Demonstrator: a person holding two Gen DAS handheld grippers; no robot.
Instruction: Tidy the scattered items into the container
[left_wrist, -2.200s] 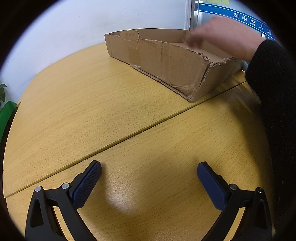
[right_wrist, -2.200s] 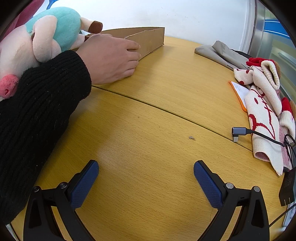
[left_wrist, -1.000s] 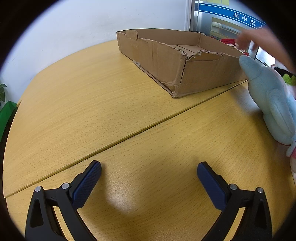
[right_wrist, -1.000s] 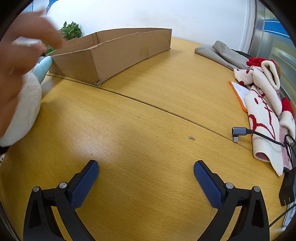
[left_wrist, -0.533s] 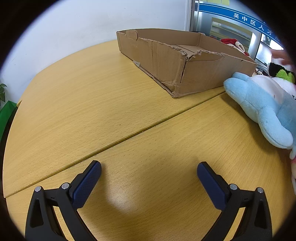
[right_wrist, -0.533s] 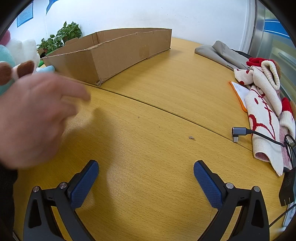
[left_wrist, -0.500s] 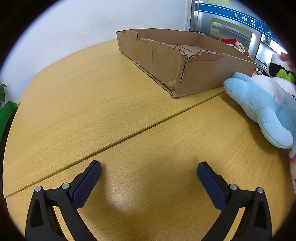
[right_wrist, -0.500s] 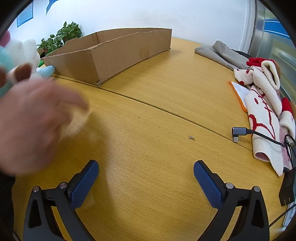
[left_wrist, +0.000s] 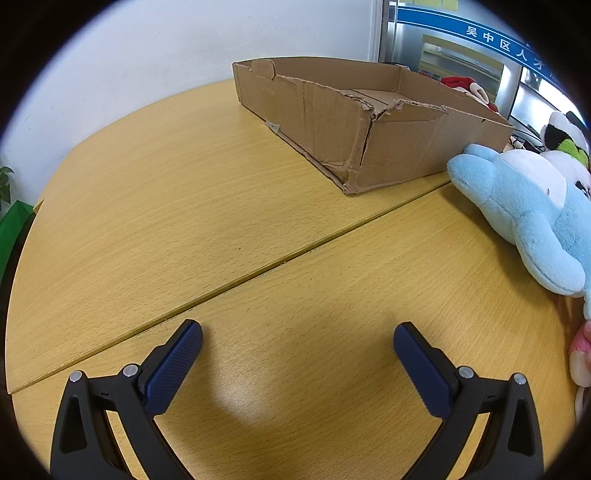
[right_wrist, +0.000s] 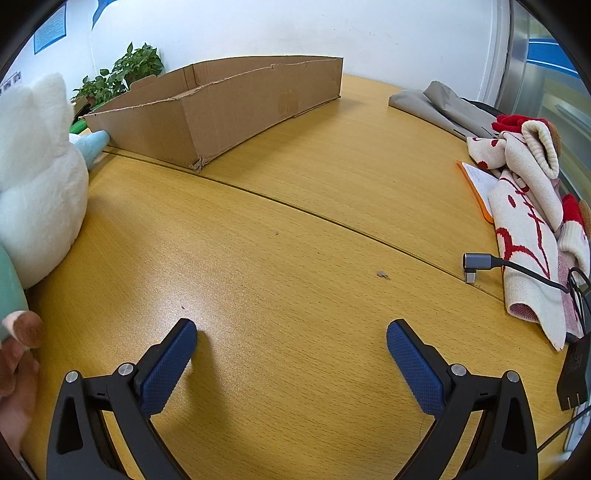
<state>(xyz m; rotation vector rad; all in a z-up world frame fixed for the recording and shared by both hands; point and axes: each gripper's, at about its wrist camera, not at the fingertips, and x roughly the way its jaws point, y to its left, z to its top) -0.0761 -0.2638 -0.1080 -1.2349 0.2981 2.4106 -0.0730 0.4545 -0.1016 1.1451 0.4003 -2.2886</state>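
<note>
A shallow, torn cardboard box (left_wrist: 369, 122) (right_wrist: 229, 107) lies on the yellow wooden table (left_wrist: 184, 206), nothing visible inside it. A light blue plush (left_wrist: 528, 210) lies at the right edge of the left wrist view, its tip touching the box's near wall, with a panda plush (left_wrist: 565, 147) behind it. In the right wrist view a white plush (right_wrist: 37, 173) fills the left edge, the blue tip (right_wrist: 94, 142) beside the box. My left gripper (left_wrist: 297, 345) stands open over bare table. My right gripper (right_wrist: 291, 343) is open too, holding nothing.
At the right of the right wrist view lie a red-and-cream knitted cloth (right_wrist: 532, 221), a grey cable plug (right_wrist: 480, 264), an orange-edged paper (right_wrist: 478, 184) and a grey jacket (right_wrist: 439, 105). Potted plants (right_wrist: 122, 77) stand behind the box. A pink plush part (left_wrist: 580, 354) shows at the left view's right edge.
The person's hand has withdrawn from both views, leaving the plush toys lying beside the box. The box and both grippers have not moved.
</note>
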